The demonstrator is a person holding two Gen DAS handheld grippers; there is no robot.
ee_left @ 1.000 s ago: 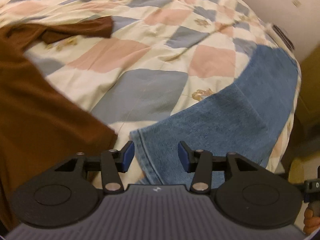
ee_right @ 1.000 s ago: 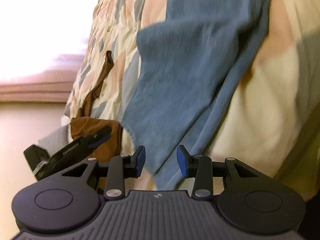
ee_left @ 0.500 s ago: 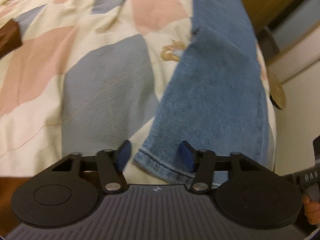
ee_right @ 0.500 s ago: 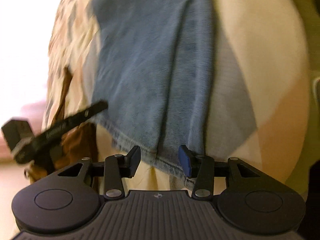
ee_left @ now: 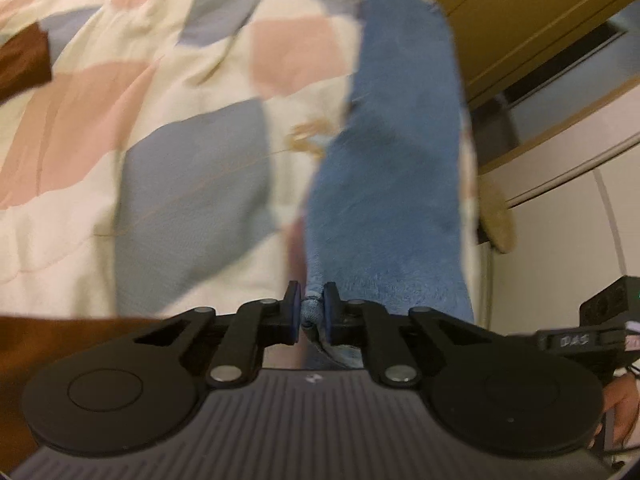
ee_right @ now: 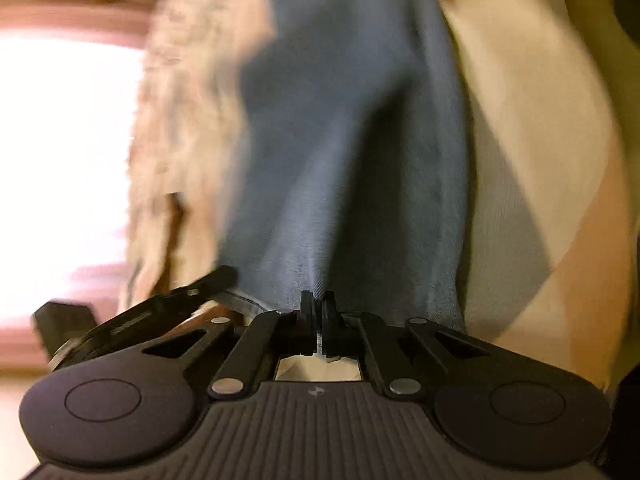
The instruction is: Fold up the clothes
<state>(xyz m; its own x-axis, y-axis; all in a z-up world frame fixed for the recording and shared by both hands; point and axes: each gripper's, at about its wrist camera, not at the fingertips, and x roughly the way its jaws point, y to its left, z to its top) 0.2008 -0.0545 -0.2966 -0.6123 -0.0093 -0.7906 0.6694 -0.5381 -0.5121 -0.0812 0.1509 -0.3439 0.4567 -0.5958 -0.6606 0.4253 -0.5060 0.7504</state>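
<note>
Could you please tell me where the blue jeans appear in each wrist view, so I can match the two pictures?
Left wrist view: the blue jeans run from top centre-right down to the left gripper, which is shut on their hem.
Right wrist view: the blue jeans fill the centre, ending in the shut right gripper.
Shared landmark: the patchwork quilt beneath the jeans.

jeans blue | quilt cream/pink/grey-blue checks | shirt brown
</note>
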